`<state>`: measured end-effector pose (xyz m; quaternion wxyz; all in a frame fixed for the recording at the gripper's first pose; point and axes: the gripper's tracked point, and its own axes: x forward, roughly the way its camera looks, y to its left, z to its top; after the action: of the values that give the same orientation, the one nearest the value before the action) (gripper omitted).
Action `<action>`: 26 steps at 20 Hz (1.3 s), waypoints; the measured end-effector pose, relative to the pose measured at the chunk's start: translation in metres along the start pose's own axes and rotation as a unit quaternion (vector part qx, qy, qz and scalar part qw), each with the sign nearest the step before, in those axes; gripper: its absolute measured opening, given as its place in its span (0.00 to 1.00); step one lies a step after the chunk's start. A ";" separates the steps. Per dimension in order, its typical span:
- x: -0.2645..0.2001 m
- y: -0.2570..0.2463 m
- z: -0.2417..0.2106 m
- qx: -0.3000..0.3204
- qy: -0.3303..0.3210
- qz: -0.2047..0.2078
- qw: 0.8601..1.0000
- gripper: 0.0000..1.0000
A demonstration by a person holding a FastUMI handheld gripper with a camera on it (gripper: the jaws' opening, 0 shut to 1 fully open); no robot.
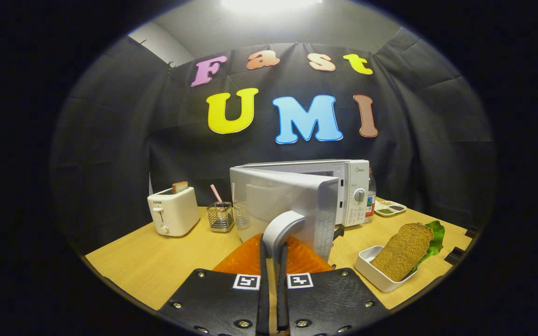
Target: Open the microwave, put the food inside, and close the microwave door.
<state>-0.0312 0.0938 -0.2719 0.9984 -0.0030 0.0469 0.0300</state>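
Observation:
The white microwave [354, 189] stands at the back of the wooden table [157, 256]. Its door [292, 198] is swung partly open towards me, edge on. The curved grey door handle [284, 226] runs down between my fingers, and my gripper [272, 245] is shut on it. The food is a slice of brown bread [402, 252] with a green lettuce leaf [435, 235] behind it. It leans in a small white dish [372, 269] on the table, to the right of my fingers and in front of the microwave. The open door hides the microwave's inside.
Left of the microwave stand a white toaster [173, 217] with a slice of toast in it and a wire holder [220, 217] with straws. A bottle [371, 196] and a small divided tray [390, 208] sit to the right of the microwave. The table's front edge is near.

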 end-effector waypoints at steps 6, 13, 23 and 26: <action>-0.009 0.067 -0.005 0.012 -0.012 0.005 1.000 0.07; -0.007 0.107 -0.007 -0.021 -0.048 -0.036 0.998 0.07; -0.006 0.119 -0.011 -0.013 -0.045 -0.049 0.998 0.09; -0.012 0.122 -0.012 -0.016 -0.035 -0.028 0.999 0.30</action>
<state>-0.0521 0.2151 -0.2832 0.9997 -0.0197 0.0111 0.0030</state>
